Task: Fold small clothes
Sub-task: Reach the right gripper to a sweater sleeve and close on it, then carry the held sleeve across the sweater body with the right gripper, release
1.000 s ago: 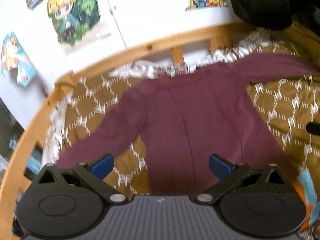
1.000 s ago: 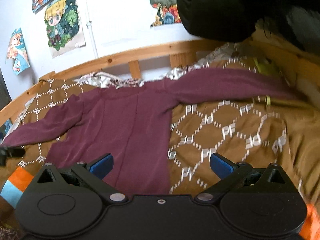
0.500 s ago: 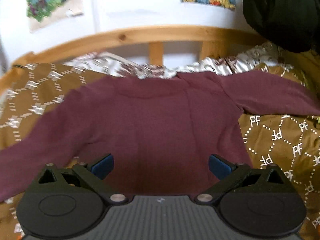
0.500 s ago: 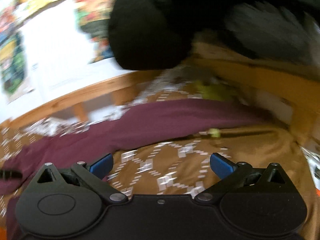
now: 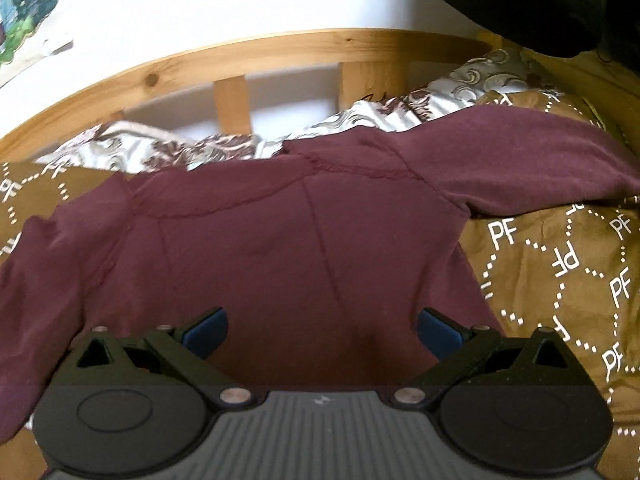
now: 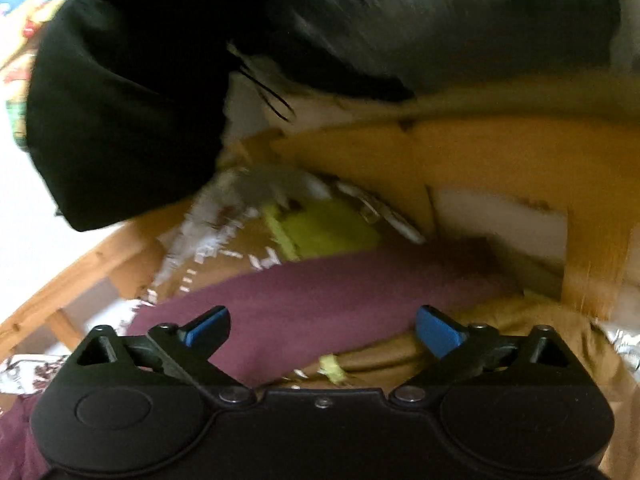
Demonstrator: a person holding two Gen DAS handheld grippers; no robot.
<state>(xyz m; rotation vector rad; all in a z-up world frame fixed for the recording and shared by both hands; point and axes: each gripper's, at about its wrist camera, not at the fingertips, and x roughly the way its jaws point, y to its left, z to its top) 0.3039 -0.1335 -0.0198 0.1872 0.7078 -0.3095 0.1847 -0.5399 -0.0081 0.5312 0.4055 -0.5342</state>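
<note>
Both grippers have swung in closer over the bed [image 5: 560, 272]: the left now looks at the maroon sweater's [image 5: 280, 248] body instead of its whole spread, the right at one sleeve [image 6: 320, 292]. Sweater lies flat on the brown blanket, collar toward twelve o'clock, sleeves out at three and nine. Left gripper [image 5: 322, 330] fingers stand wide, empty. Right gripper [image 6: 322, 326] fingers, wide, have just been closing slightly, nothing between them. Likely risk: the fast, blurred right approach pinches blanket with the sleeve.
</note>
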